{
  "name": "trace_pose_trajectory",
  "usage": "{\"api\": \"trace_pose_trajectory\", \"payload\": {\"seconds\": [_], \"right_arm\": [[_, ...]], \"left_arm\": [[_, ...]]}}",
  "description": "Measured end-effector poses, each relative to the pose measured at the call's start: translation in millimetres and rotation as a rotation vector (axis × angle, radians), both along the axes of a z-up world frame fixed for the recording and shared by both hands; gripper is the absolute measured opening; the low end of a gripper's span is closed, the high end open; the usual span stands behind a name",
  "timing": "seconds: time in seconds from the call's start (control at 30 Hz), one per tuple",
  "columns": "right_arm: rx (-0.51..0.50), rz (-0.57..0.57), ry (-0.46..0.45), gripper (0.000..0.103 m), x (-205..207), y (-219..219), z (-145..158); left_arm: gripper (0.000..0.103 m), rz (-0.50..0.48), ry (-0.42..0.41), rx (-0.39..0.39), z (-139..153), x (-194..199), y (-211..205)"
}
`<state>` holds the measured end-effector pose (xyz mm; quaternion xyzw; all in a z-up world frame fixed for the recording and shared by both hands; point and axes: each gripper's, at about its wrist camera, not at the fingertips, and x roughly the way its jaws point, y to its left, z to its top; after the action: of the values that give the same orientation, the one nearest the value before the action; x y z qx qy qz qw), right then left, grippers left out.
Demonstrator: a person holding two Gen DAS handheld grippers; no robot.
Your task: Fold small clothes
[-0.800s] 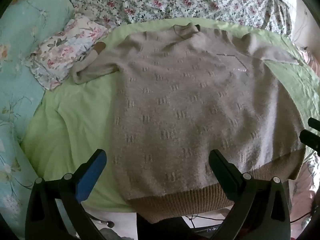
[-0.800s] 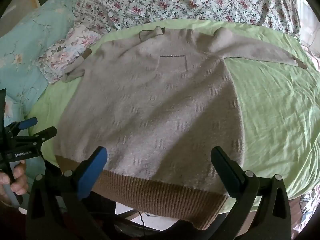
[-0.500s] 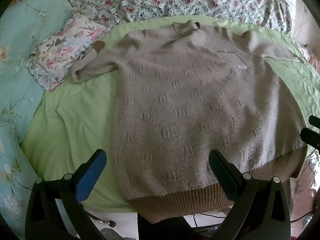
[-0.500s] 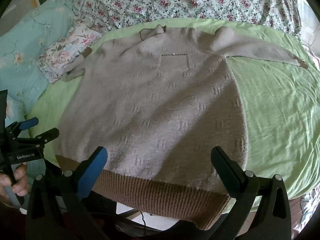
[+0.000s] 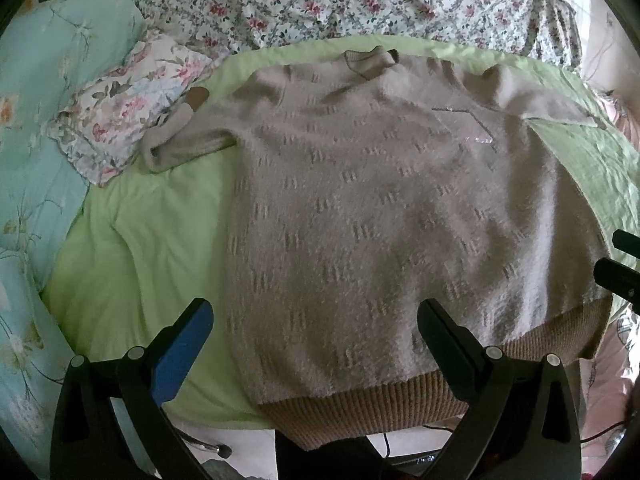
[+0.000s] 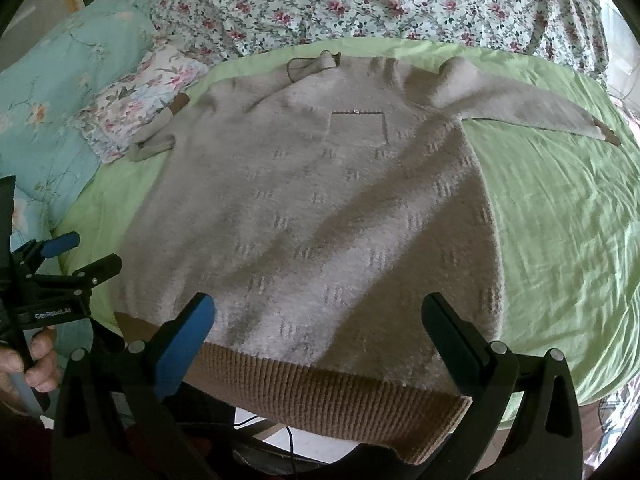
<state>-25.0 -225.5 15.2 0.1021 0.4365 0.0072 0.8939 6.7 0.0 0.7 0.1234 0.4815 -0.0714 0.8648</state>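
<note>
I hold both hand-held grippers wide, empty, over the flat sweater's hem (ready to fold).

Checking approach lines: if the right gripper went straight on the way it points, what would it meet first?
Probably the beige sweater, on its lower body just above the brown ribbed hem. The right gripper has its jaws wide open with nothing between them; depth is hard to judge.

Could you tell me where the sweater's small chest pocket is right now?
In the right wrist view, the square chest pocket sits upper centre on the beige knitted sweater, just below its rolled collar.
</note>
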Motion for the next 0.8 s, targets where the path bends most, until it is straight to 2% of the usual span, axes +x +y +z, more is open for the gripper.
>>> {"api": "trace_pose_trajectory", "payload": {"seconds": [0.23, 0.43, 0.57, 0.63, 0.8], "right_arm": [[0.001, 0.0, 0.018, 0.103, -0.7, 1.0, 0.2], [0.044, -0.004, 0.036, 0.103, -1.4, 0.2, 0.7], [0.03, -0.008, 0.039, 0.103, -2.5, -0.5, 1.2], [-0.029, -0.009, 0.03, 0.103, -2.1, 0.2, -0.5], [0.002, -0.008, 0.027, 0.103, -2.8, -0.6, 0.3]], "left_arm": [[0.102, 0.001, 0.027, 0.004, -0.7, -1.1, -1.9], [0.102, 0.002, -0.023, -0.011, -1.0, -1.7, -2.0], [0.102, 0.003, -0.025, -0.016, -1.0, -1.0, -2.0], [0.102, 0.002, -0.04, -0.021, -1.6, -0.8, -2.3], [0.102, 0.002, -0.044, -0.02, -1.0, 0.8, -1.8]]}}
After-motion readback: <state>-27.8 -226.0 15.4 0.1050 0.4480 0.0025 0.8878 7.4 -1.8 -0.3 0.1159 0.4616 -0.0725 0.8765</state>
